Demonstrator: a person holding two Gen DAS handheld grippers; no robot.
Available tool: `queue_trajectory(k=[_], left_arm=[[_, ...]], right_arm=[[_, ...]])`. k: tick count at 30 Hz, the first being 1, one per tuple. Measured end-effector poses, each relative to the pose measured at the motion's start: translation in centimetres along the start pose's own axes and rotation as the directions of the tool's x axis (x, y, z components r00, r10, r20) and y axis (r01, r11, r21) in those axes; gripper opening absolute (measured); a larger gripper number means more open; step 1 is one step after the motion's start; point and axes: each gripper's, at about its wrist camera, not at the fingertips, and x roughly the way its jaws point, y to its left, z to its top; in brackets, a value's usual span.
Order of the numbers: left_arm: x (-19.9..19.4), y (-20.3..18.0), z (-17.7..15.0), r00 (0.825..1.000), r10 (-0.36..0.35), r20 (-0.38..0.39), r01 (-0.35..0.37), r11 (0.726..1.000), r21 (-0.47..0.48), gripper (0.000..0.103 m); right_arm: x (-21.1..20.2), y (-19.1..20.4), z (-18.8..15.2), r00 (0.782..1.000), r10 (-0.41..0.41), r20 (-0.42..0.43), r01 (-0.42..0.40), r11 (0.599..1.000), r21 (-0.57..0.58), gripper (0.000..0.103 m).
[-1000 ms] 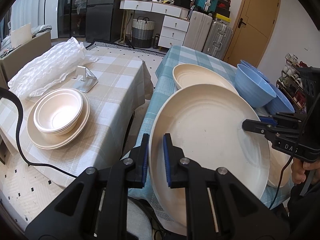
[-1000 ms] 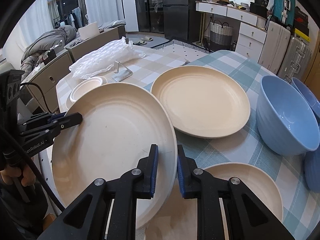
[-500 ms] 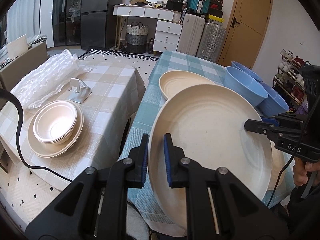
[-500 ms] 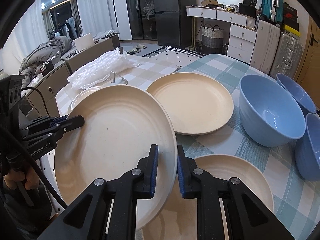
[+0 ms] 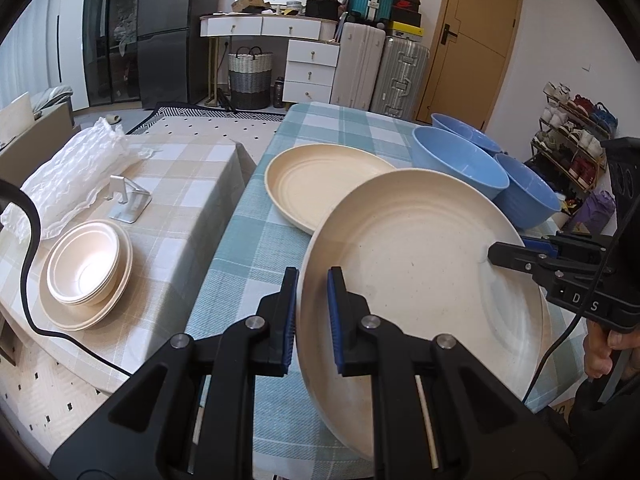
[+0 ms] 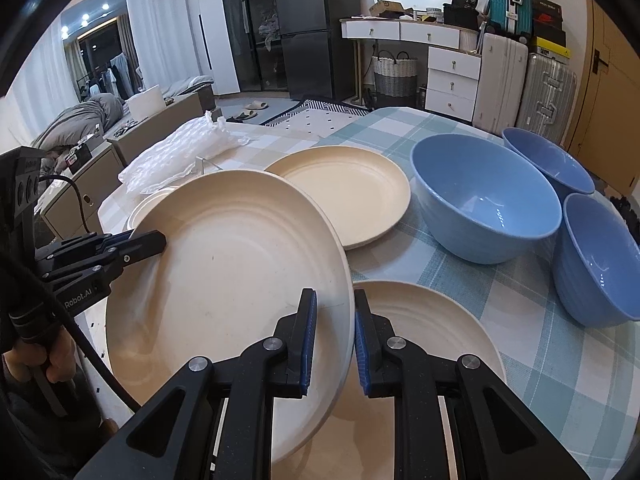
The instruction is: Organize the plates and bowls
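Note:
A large cream plate (image 5: 420, 280) (image 6: 224, 280) is held in the air above the teal checked table (image 5: 256, 264). My left gripper (image 5: 312, 304) is shut on its left rim and my right gripper (image 6: 335, 332) is shut on its right rim. A second cream plate (image 5: 320, 184) (image 6: 352, 196) lies on the table behind it. A third cream plate (image 6: 424, 344) lies under my right gripper. Three blue bowls (image 6: 484, 200) stand at the right. Stacked cream bowls on a plate (image 5: 86, 268) sit on the beige table.
The beige checked table (image 5: 180, 184) at the left also carries bubble wrap (image 5: 72, 176) and a metal stand (image 5: 128, 200). A gap separates the two tables. Drawers, suitcases and a door stand at the back.
Both grippers have carried the large plate up and back. The view has pulled away from the table, so more of the blue bowls and the teal cloth shows.

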Motion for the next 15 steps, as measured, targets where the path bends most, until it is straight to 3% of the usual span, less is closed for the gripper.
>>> queue_trajectory(k=[15], left_arm=[[3.1, -5.6, 1.2, 0.999, -0.027, -0.032, 0.03, 0.995, 0.091, 0.012]], right_arm=[[-1.5, -4.8, -2.8, 0.999, -0.052, 0.011, 0.051, 0.994, 0.096, 0.018]])
